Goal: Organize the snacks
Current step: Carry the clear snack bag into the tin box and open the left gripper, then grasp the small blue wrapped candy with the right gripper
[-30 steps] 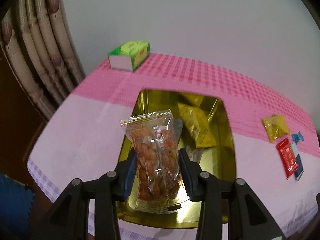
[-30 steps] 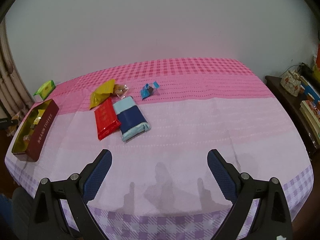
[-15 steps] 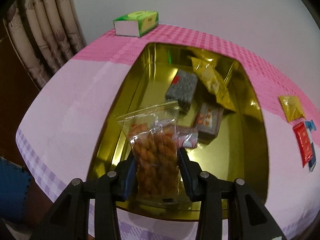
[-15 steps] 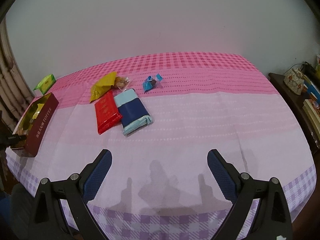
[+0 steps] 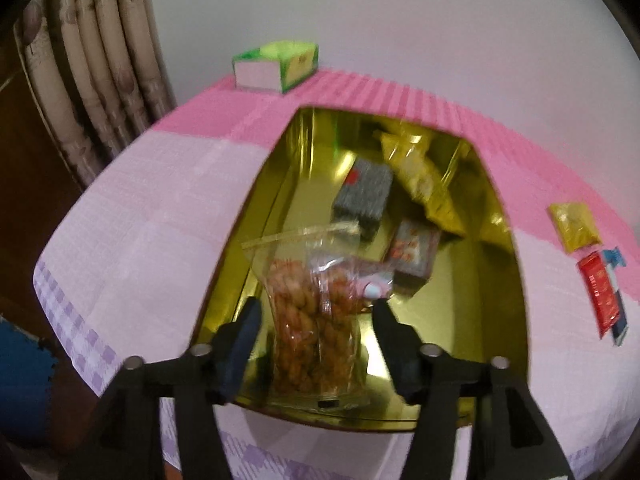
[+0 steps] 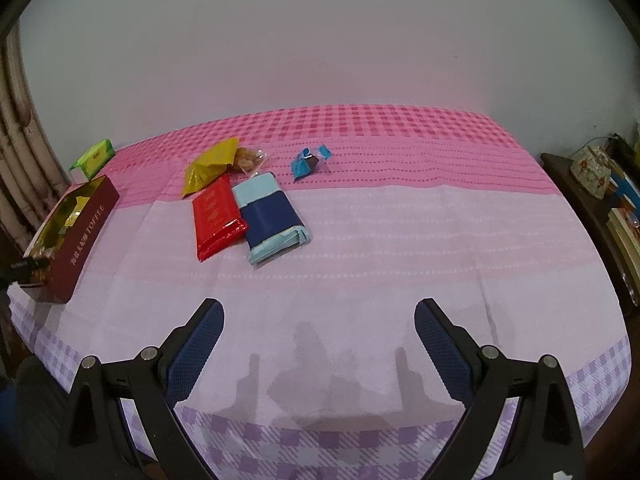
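Observation:
A clear bag of orange fried twists (image 5: 310, 312) stands in the near end of the gold-lined toffee tin (image 5: 500, 320). My left gripper (image 5: 316, 320) is open, its fingers apart on either side of the bag and no longer touching it. The tin also holds a grey packet (image 5: 362, 192), a yellow packet (image 5: 420, 176) and a small printed packet (image 5: 414, 250). My right gripper (image 6: 318, 332) is open and empty above the tablecloth. Beyond it lie a red packet (image 6: 216, 214), a blue packet (image 6: 270, 216), a yellow packet (image 6: 210, 164) and a blue candy (image 6: 306, 162). The tin (image 6: 86, 232) shows at the left.
A green tissue box (image 5: 280, 62) stands at the table's far left corner, by the curtain (image 5: 92, 72). A dark side cabinet with a patterned bag (image 6: 592, 170) stands to the right of the table. The table's near edge lies just under both grippers.
My left gripper lowered the bag of twists into the tin and opened, letting it go. My right gripper stayed open and hardly moved.

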The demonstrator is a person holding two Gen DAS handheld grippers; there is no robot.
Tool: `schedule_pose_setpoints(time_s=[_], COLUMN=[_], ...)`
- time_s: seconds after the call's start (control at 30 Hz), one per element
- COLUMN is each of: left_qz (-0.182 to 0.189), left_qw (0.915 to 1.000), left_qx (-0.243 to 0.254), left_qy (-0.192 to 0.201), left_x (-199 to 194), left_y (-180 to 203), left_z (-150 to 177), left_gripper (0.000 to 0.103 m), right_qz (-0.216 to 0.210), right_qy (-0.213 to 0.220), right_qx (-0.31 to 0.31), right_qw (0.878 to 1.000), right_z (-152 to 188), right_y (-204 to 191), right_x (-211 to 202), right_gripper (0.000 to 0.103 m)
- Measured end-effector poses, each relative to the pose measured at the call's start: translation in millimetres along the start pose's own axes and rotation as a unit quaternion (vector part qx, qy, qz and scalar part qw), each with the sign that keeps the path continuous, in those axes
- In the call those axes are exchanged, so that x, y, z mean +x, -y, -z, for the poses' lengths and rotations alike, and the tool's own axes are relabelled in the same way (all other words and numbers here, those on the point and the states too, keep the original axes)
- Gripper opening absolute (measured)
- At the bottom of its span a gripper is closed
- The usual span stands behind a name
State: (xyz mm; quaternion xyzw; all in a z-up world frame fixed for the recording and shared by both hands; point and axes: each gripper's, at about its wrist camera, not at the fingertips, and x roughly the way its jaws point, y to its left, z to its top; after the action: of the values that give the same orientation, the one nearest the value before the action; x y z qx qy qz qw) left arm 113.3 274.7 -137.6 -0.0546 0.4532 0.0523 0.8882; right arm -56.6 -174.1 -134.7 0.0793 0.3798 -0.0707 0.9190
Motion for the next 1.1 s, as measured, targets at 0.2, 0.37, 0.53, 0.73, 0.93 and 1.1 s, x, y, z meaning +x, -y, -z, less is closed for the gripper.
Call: schedule_pose_setpoints(time_s=[0.2,0.37,0.53,0.73,0.93,1.1], left_qz=[0.025,0.065,0.098,0.141,0.159,0.156], left_qw=[0.9979,0.9897,0.9843,0.9754,0.9711,0.9733], left_qx=[0.034,0.031,0.024,0.074,0.091,0.098], left_qy=[0.05,0.123,0.145,0.153,0.152,0.137], left_x=[-31.9,-86.9,-134.6,-146.7,-149.7,-141.0], left_y=[-3.1,-13.2,-14.1,9.5,21.0,23.7], left_z=[1.0,8.9,37.9,57.0,59.8,59.9], left_gripper=[0.068,0.069,0.072,0.072,0.072,0.072], right_qz=[-0.005,0.0,-0.002,-0.005,0.023,0.027], right_qy=[-0.001,-0.002,0.002,0.004,-0.007,-0.033], right_qx=[-0.008,-0.036,-0.047,0.041,0.1,0.082], right_qw=[1.0,0.999,0.999,0.999,0.995,0.996], right_z=[8.5,11.5,-8.3,-69.7,-122.2,-136.2], right_y=[-7.1,-21.0,-32.1,-13.3,7.7,11.8], right_x=[5.8,11.9,20.6,58.2,113.8,153.8], right_gripper=[0.095,0.095,0.095,0.095,0.095,0.094])
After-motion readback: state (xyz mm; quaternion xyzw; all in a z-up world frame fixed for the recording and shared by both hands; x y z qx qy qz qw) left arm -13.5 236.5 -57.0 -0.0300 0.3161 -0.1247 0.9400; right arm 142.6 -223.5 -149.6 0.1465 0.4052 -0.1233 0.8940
